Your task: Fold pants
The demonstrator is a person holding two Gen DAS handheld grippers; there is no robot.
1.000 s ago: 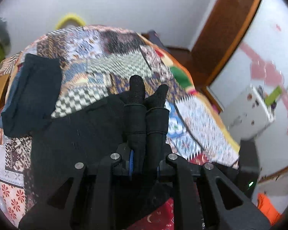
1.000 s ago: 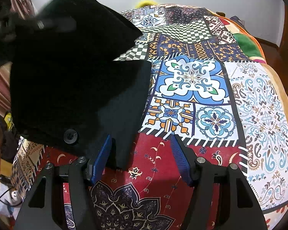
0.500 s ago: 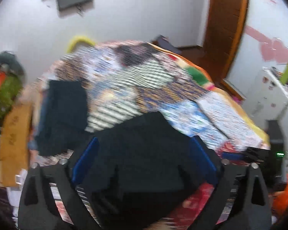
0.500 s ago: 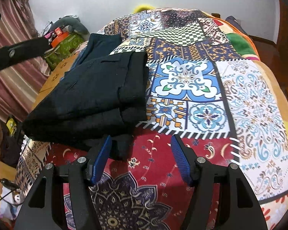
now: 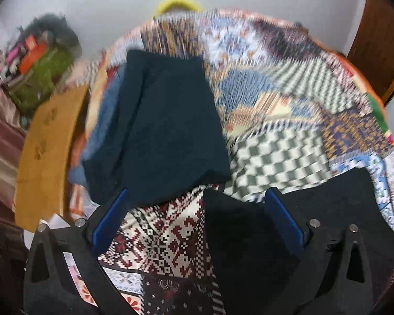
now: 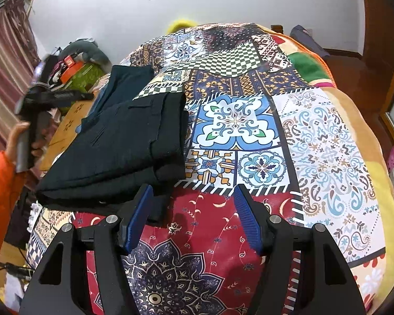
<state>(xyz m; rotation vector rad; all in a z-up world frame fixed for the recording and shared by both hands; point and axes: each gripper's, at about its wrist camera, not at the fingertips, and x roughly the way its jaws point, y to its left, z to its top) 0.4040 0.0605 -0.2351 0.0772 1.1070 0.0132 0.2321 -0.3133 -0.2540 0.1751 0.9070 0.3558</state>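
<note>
While folded into a thick bundle, black pants (image 6: 123, 141) lying on patchwork bedspread (image 6: 328, 141), toward its left edge in right wrist view. Second dark folded garment (image 5: 165, 128) resting further back on same bedspread, apart from pants. Left gripper (image 5: 197, 220) spread wide, jaws opening, nothing pinched; patterned cover and one edge of pants visible between blue pads (image 5: 110, 220); view blurred. Right gripper (image 6: 191, 215) parted halfway, released, hovering at near corner of pants, left pad just beside cloth, grasping nothing. Orange sleeve (image 6: 0, 189) at left margin.
</note>
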